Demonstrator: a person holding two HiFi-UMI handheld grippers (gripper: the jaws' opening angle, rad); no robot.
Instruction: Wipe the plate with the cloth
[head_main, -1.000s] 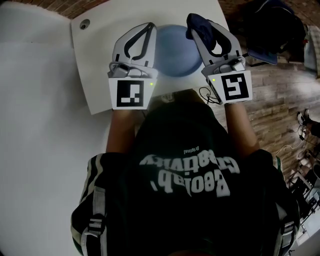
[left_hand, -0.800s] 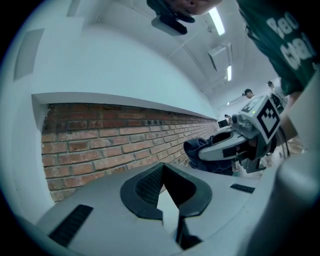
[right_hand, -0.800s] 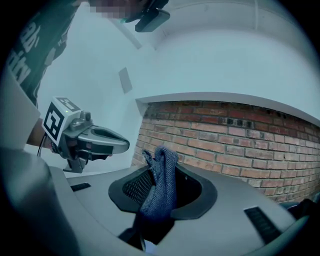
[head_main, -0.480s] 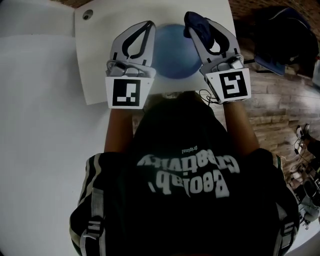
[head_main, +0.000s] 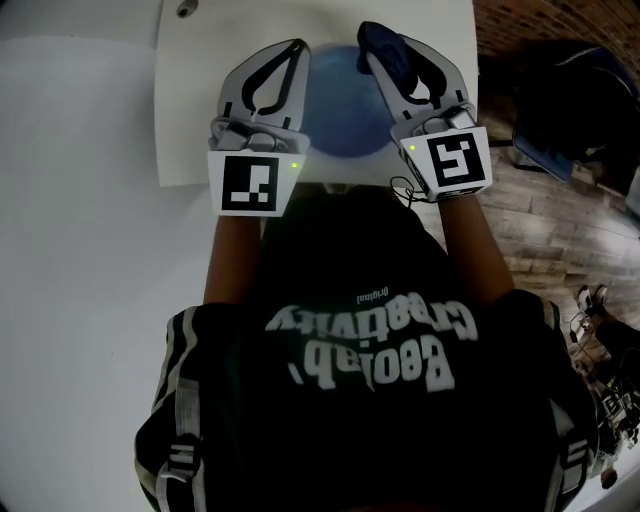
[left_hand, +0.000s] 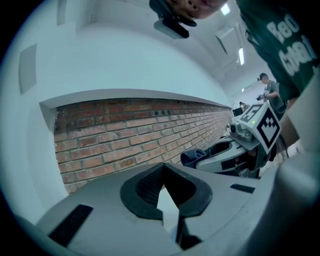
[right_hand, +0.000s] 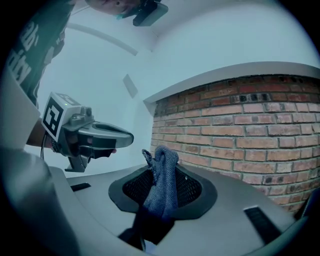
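Head view: right gripper fingers clench the dark cloth over the blue plate; left of the plate, left gripper fingers are closed, empty.

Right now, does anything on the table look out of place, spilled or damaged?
Nothing stands out. The blue plate sits on the white table, with no spill or crack that I can see. The right hand-held gripper is shut on the dark cloth, which is bunched by the plate's far right edge.
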